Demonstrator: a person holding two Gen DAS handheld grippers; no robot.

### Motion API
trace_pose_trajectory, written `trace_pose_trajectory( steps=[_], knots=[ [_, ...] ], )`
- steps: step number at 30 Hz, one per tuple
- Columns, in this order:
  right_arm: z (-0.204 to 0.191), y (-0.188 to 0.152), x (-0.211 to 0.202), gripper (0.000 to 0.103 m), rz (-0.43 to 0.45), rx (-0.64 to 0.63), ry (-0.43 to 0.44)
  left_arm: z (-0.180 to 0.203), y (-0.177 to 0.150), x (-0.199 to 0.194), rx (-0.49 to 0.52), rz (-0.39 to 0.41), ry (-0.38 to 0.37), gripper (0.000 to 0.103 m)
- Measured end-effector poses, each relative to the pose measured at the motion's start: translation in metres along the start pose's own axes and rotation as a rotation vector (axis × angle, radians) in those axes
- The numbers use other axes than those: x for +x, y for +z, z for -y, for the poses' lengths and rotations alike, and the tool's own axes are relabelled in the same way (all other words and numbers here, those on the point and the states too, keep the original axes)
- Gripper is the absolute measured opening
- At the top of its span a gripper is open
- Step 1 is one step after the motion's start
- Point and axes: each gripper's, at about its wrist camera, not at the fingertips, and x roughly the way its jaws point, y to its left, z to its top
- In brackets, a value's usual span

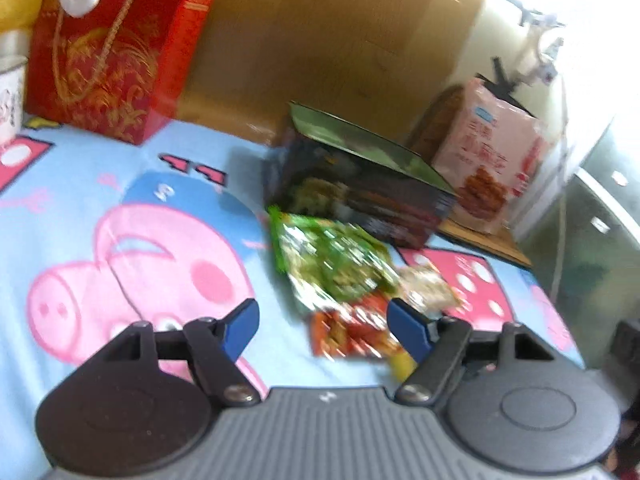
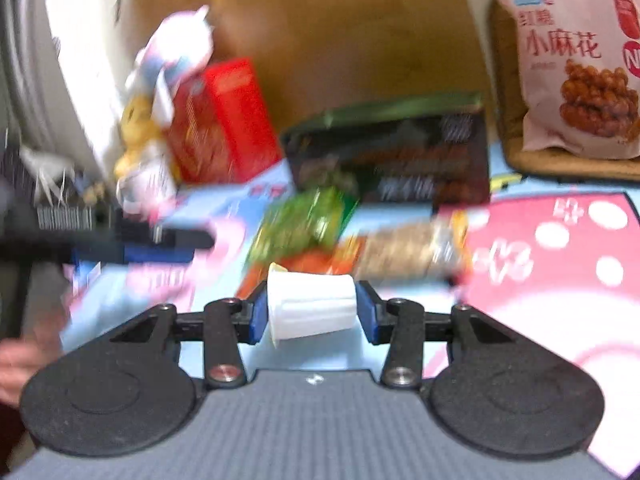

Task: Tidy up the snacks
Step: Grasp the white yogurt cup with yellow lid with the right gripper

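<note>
1. Gift bag [image 1: 116, 52], red with gold print and cord handles, stands upright at the far left against a wooden headboard [image 1: 320, 40], probably parked out of the way.
2. Left gripper [image 1: 323, 322] hovers over the cartoon-pig bedsheet [image 1: 120, 240] with its blue fingers spread wide and nothing between them, aimed at the snack pile as if to collect a packet.
3. Snack packets lie loosely heaped at centre: a green packet [image 1: 332, 264] overlapping a red packet [image 1: 352, 334], with a beige packet [image 2: 408, 254] beside them.
4. Dark printed box [image 1: 360, 188] sits just behind the heap, lid raised, likely the container for the snacks.
5. Right gripper [image 2: 312, 314] has its pads closed against both ends of a small white ribbed cup [image 2: 312, 310], held sideways above the sheet near the heap.
6. Pink bag of fried twists [image 2: 580, 68] leans upright at far right.
</note>
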Motion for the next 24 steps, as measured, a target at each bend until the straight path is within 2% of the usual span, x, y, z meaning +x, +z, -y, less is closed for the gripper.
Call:
trace_pose_trajectory(
  steps=[4, 5, 6, 8, 11, 13, 24],
  knots=[
    [-0.023, -0.018, -0.001, 0.051, -0.016, -0.085, -0.012, 0.011, -0.017, -0.003, 0.011, -0.039, -0.062, 0.073],
    [-0.027, -0.018, -0.002, 0.054, -0.021, -0.098, -0.007, 0.013, -0.021, -0.003, 0.013, -0.048, -0.071, 0.073],
    [-0.03, -0.021, -0.003, 0.062, -0.029, -0.109, 0.005, 0.016, -0.025, -0.002, 0.016, -0.058, -0.077, 0.073],
    [-0.036, -0.024, -0.005, 0.067, -0.026, -0.136, 0.004, 0.021, -0.032, 0.0, 0.026, -0.074, -0.077, 0.073],
    [-0.04, -0.026, -0.004, 0.068, -0.03, -0.151, -0.015, 0.027, -0.039, 0.005, 0.028, -0.099, -0.08, 0.073],
    [-0.042, -0.028, -0.006, 0.074, -0.037, -0.157, -0.009, 0.033, -0.044, 0.008, 0.043, -0.111, -0.079, 0.073],
    [-0.045, -0.041, -0.021, 0.075, -0.032, -0.164, -0.024, 0.062, -0.065, 0.009, 0.152, -0.103, -0.041, 0.067]
  ],
)
